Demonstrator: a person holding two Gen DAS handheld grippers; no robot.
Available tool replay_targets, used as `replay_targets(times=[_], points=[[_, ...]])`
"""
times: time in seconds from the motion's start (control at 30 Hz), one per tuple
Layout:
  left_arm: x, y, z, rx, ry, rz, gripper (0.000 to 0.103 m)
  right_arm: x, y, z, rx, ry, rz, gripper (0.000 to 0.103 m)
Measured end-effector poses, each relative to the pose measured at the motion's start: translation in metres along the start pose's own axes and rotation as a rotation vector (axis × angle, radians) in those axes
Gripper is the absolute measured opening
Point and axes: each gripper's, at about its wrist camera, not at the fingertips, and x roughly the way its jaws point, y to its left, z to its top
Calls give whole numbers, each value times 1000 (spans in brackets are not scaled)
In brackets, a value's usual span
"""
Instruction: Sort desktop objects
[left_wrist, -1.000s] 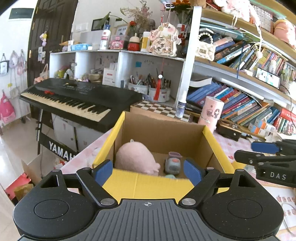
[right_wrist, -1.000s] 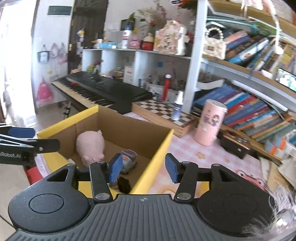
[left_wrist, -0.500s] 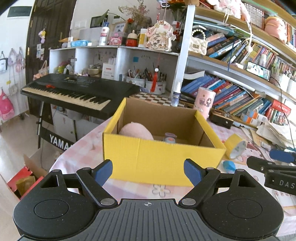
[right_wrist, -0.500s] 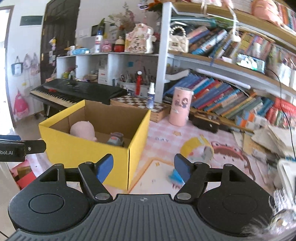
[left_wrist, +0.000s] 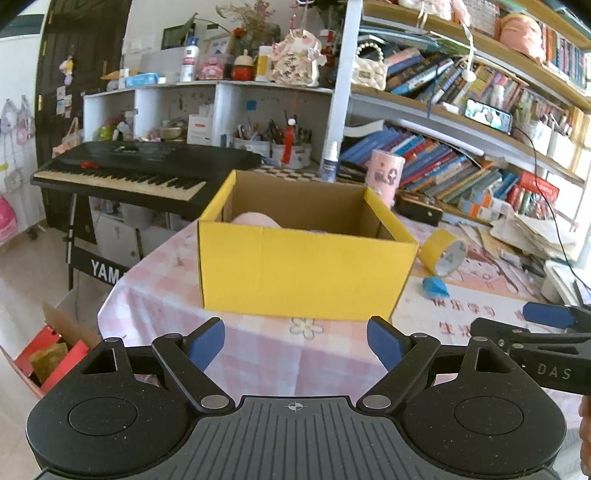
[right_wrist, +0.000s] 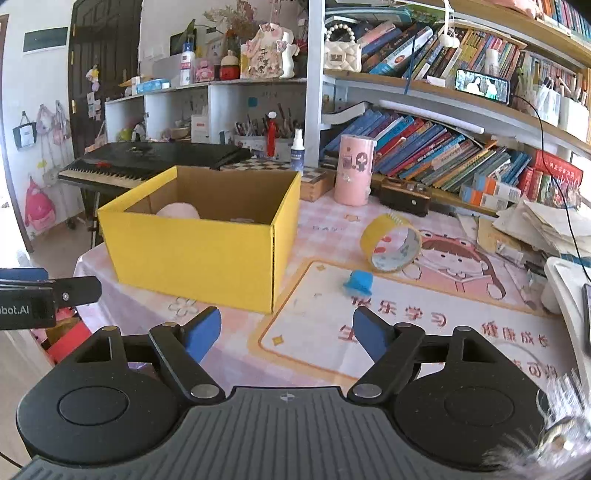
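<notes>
A yellow cardboard box (left_wrist: 303, 273) (right_wrist: 199, 254) stands on the table with a pink plush toy (left_wrist: 255, 220) (right_wrist: 178, 211) showing over its rim. To its right lie a yellow tape roll (left_wrist: 445, 252) (right_wrist: 390, 247) and a small blue object (left_wrist: 435, 287) (right_wrist: 357, 281). My left gripper (left_wrist: 295, 345) is open and empty, in front of the box. My right gripper (right_wrist: 286, 334) hangs near the box's right corner; its jaws are opening with nothing between them. Each gripper shows at the edge of the other's view.
A pink cylinder (right_wrist: 351, 170), a spray bottle (right_wrist: 296, 146) and a chessboard box (right_wrist: 314, 177) stand behind the box. Bookshelves (right_wrist: 443, 147) fill the back right, paper piles (right_wrist: 546, 229) the right. A keyboard (left_wrist: 133, 166) stands left, off the table; a red box (left_wrist: 55, 358) is on the floor.
Both grippers have pulled back from over the box, so its yellow front now shows in full. The right gripper's jaws have spread wider. The tape roll and the blue object came into view.
</notes>
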Motion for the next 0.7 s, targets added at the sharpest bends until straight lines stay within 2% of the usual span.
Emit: replay_targets(times=[0.47,0.7], points=[[-7,-10,-17,47,45,-63,87,-10,13,-19,-10,64,-14,83],[0,-21,-18,85,70,-114,87,-11,5,-24,20,86,-53,84]])
